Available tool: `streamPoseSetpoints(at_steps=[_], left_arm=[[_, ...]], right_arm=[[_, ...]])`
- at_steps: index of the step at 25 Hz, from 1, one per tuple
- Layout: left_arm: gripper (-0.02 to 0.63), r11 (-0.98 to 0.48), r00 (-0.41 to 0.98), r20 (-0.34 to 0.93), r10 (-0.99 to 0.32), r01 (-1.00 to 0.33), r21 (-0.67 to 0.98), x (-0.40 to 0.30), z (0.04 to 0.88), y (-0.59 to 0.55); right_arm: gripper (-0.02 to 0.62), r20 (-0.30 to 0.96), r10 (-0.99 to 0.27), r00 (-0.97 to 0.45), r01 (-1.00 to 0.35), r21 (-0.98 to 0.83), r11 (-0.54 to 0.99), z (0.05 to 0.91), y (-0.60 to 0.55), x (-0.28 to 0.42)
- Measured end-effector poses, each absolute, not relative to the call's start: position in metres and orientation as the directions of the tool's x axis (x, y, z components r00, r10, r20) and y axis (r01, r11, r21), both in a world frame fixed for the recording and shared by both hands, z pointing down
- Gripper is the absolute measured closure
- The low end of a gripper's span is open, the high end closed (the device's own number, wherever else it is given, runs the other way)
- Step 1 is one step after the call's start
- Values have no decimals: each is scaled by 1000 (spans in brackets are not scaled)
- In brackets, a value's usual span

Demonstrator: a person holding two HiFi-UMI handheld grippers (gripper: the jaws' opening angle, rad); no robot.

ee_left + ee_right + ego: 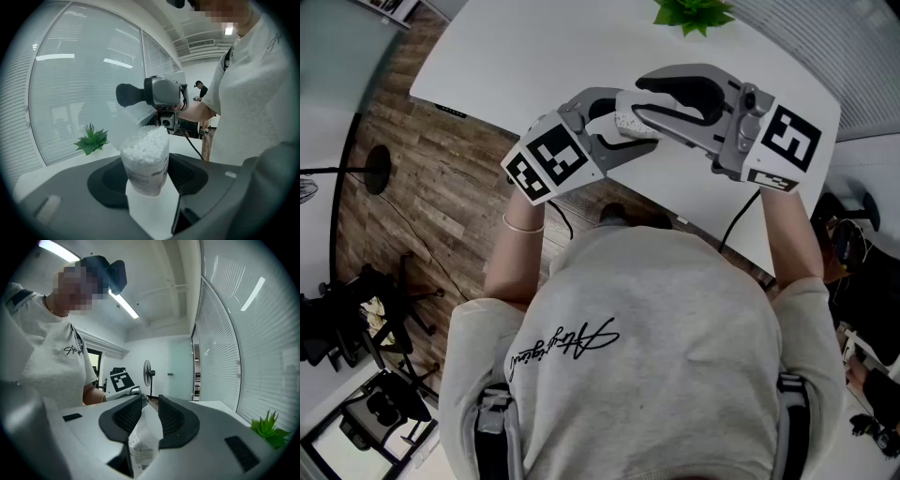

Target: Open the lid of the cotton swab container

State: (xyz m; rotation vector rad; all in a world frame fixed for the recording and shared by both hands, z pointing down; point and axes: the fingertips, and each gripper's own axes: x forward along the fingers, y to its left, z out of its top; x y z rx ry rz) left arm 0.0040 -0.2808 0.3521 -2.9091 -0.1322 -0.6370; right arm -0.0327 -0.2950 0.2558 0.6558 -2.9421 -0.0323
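Observation:
The cotton swab container (144, 157) is a clear tub packed with white swabs, and it stands upright between the jaws of my left gripper (147, 176), which is shut on its body. Its translucent lid (131, 119) is tilted up off the rim on the left side, so the swab tips show. My right gripper (150, 416) comes in from above and is shut on that lid (149, 423), with the tub (140, 451) below. In the head view both grippers meet in front of the person's chest, left gripper (609, 120) and right gripper (645, 98), with a bit of the container (628, 122) between them.
A white table (534, 56) lies under and beyond the grippers, with a small green plant (694, 11) at its far edge by the blinds. Wooden floor (412, 187) shows to the left. A standing fan (149, 373) and another person (200, 89) are far behind.

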Motion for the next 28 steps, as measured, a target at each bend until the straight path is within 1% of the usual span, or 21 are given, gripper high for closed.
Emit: streamPoseSetpoints(at_steps=[3,7,9,28], left_arm=[[359,-983,906,421,50,120,-141,3,351,-279],[359,-982,907,418,51,122,-145,5,351,-280],[359,-981,907,418,55,128,-148,5,351,-278],[360,-972,914,398,74,156,-178,9,349,-270]], right_arm=[[507,101,-436,-894,-433,53,900,251,-296,-32],[515,86,-441,-893,-439,46,898,249,-300,-28],[538,81,-447,-891,-445,49,894,248,-301,-26],[581,62,-495,-867,-493,38,869,244,-310,-13]])
